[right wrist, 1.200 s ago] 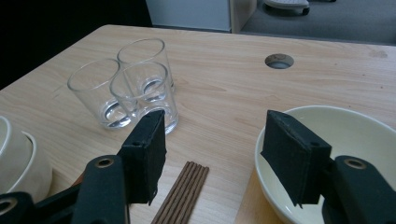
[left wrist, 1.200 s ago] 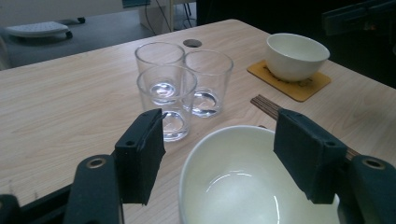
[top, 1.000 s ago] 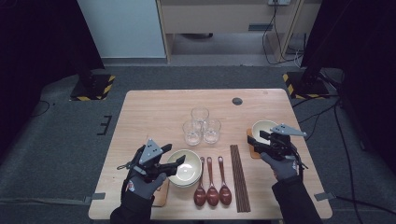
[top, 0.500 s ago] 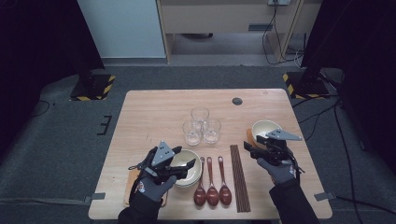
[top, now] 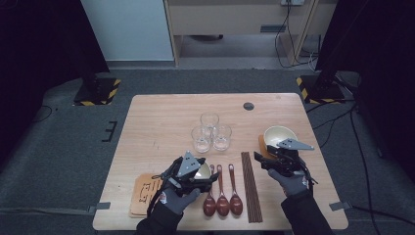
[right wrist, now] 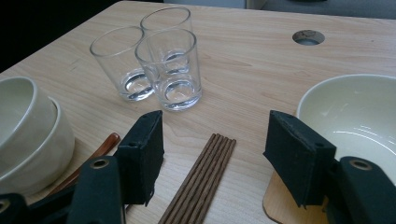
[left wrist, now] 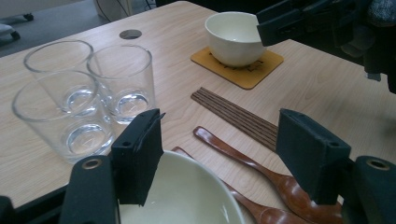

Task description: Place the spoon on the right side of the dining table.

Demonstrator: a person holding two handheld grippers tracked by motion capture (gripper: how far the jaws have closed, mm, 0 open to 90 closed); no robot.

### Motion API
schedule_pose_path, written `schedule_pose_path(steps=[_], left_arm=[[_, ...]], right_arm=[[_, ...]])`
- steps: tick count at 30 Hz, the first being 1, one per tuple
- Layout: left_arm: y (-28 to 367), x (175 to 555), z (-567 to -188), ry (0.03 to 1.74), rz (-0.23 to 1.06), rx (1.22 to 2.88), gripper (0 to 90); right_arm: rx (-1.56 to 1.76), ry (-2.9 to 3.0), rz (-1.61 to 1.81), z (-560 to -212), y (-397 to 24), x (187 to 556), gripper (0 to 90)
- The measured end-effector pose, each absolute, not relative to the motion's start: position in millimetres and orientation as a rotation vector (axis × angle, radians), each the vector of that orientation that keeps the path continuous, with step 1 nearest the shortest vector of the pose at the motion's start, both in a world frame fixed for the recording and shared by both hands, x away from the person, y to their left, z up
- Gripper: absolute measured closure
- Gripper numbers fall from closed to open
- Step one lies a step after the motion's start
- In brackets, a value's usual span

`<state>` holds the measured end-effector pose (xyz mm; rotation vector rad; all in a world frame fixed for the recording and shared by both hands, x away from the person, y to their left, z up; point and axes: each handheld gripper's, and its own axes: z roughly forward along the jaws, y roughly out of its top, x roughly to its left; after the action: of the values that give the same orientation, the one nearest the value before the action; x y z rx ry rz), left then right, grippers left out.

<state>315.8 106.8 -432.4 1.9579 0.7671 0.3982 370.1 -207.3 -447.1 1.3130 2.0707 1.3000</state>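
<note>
At the table's (top: 161, 117) 7 o'clock a stack of wooden coasters (top: 145, 191) is seen; just beside it, at 6 o'clock, the left gripper (top: 208, 180) is held over a stack of cream bowls (right wrist: 28, 135), its jaws standing partly open with one pad inside the rim (left wrist: 187, 161) of the top bowl and the other outside over the spoons (top: 222, 198); nothing is clamped. The bowl is judged to be glazed ceramic: stiff, fairly heavy, slippery and breakable; it is best taken by the rim wall, one pad inside and one outside, and lifted straight so it is freed from the bowl beneath. At the centre three glasses (top: 210, 133) are clustered; at 5 o'clock a bundle of chopsticks (top: 250, 183) is laid. At 4 o'clock the right gripper (top: 259, 161) is held with its jaws well apart and empty, just beside a single bowl (top: 279, 134) already seated on a coaster (left wrist: 243, 74).
</note>
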Motion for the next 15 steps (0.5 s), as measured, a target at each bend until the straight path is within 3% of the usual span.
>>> schedule_pose_path(steps=[15], left_arm=[[79.4,310.7,-439.2,0.704,0.356,1.994,34.6]], right_arm=[[1.312,2.086,1.298,-450.2,-203.7,369.3,37.1]])
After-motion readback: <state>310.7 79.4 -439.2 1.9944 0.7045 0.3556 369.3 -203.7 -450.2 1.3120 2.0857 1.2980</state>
